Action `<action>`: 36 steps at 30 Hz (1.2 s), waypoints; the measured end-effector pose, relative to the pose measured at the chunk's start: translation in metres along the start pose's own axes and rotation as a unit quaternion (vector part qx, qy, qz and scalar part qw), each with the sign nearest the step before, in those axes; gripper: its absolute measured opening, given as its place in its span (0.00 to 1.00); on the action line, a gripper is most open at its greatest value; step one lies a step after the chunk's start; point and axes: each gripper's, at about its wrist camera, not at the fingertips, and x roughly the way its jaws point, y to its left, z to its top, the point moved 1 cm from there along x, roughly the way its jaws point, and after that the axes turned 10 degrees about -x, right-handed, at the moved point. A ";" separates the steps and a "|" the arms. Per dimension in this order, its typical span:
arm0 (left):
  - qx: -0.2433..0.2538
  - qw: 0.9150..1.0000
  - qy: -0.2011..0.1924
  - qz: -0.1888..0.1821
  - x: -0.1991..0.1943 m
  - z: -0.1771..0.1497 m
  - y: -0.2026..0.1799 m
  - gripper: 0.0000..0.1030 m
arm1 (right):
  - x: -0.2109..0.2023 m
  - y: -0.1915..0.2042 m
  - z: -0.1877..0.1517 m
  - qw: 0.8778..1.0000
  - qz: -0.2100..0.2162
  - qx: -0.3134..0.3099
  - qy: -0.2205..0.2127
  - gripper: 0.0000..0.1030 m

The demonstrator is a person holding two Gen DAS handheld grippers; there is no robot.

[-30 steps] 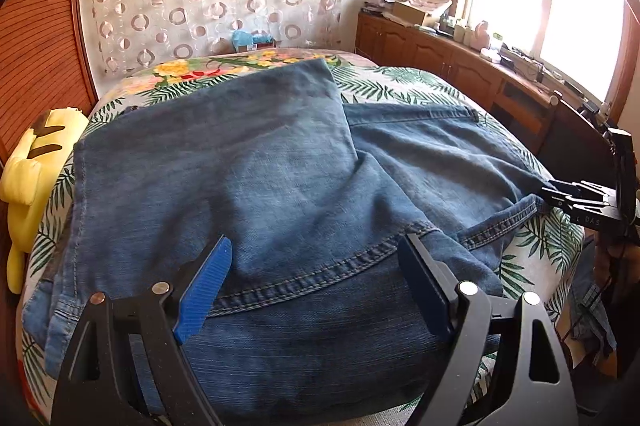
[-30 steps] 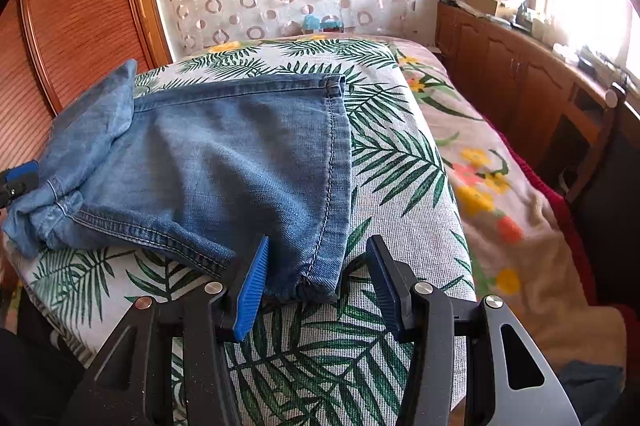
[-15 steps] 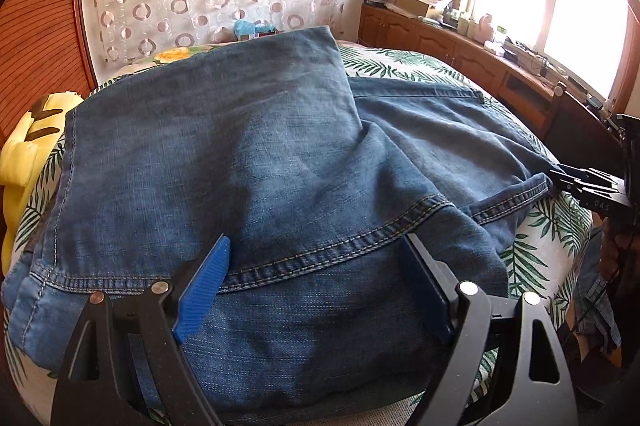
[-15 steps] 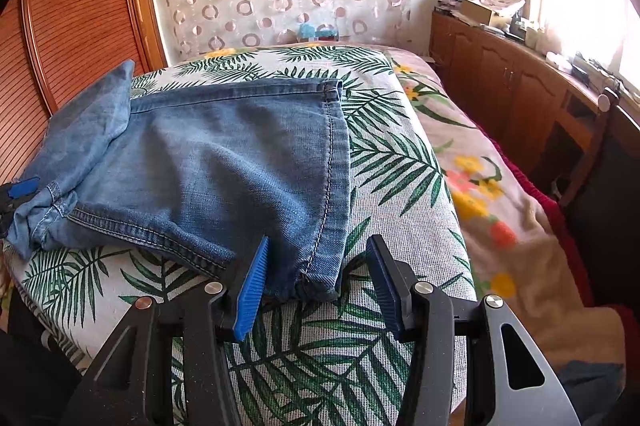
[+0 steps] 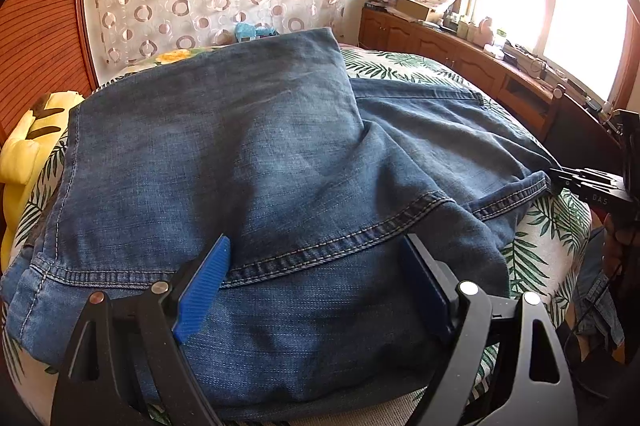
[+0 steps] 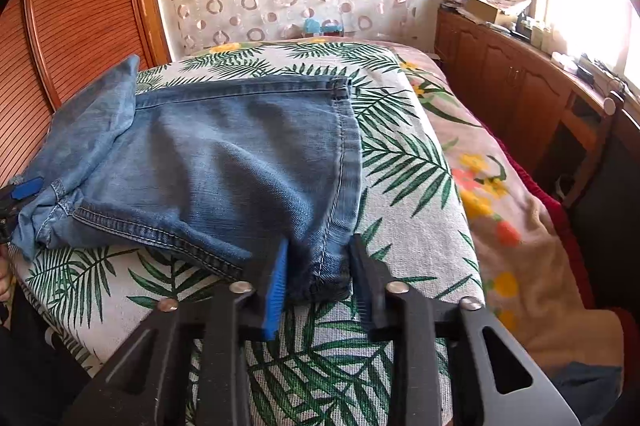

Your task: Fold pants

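Denim covers most of the bed point(image 6: 420, 161): the jeans point(image 5: 248, 161) lie across the leaf-print cover, one leg thrown over the other. The left gripper point(image 5: 316, 286) stands wide open over the thick seamed part, holding nothing. The right gripper point(image 6: 316, 278) has just been closing, and its jaws now pinch the hem corner point(image 6: 320, 266) of one leg. That bite looks shallow, so the corner could slip out on lifting. Dragging one-handed may also bunch the loose cloth.
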 end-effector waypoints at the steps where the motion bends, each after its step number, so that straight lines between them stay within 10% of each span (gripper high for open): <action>1: -0.002 1.000 0.001 0.000 -0.001 0.001 0.001 0.83 | 0.000 0.000 0.000 1.000 0.003 0.001 0.000 0.19; 17: -0.028 0.998 -0.051 0.014 -0.042 0.022 0.022 0.83 | -0.050 0.007 0.075 0.994 0.036 -0.021 -0.104 0.13; 27: -0.050 0.995 -0.079 0.034 -0.068 0.024 0.049 0.83 | -0.069 0.105 0.168 0.966 0.137 -0.119 -0.186 0.13; 33: -0.063 0.994 -0.081 0.041 -0.073 0.021 0.065 0.83 | -0.057 0.166 0.189 0.948 0.219 -0.161 -0.164 0.13; 36: -0.069 0.994 -0.078 0.040 -0.072 0.019 0.071 0.83 | -0.046 0.179 0.191 0.947 0.224 -0.179 -0.145 0.29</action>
